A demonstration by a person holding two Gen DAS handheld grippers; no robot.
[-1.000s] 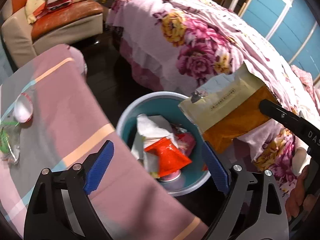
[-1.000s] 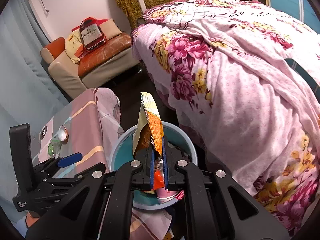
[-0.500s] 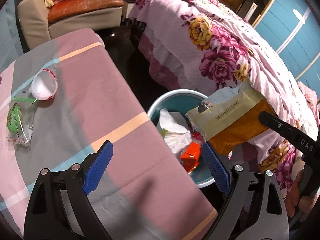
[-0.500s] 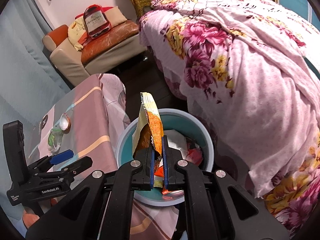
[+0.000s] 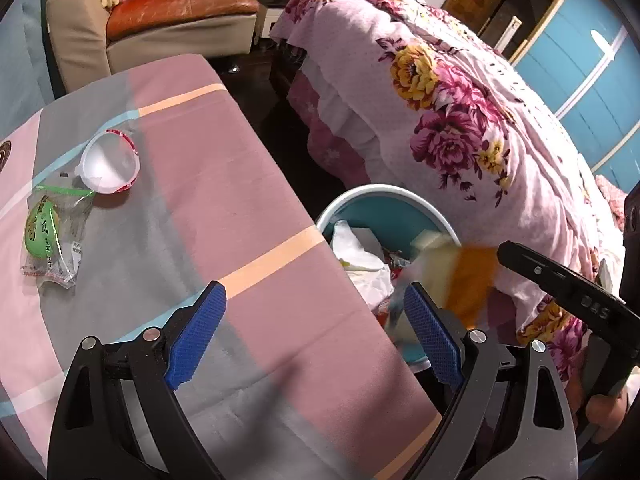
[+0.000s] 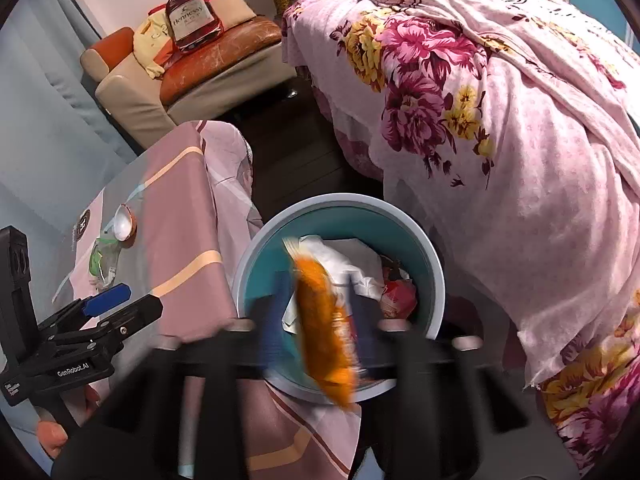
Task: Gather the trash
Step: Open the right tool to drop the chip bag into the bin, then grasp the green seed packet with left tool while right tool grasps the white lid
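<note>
Bed (image 6: 520,120) with flowery pink cover beside striped counter (image 5: 180,200). Round blue bin (image 6: 436,280) between them, trash inside. Right tool (image 6: 320,320) jaws just opened, blurry orange wrapper (image 6: 324,320) loose between them, over bin. Left tool (image 5: 312,324) wide open, empty, above counter edge.

bin (image 5: 386,196) stands between table (image 5: 248,208) and bed (image 5: 460,92).

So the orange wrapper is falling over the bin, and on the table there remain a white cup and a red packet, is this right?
Not quite: the packet is green, not red, as the left wrist view shows. The rest holds: the orange wrapper is falling over the bin, and the white cup remains on the table.
</note>
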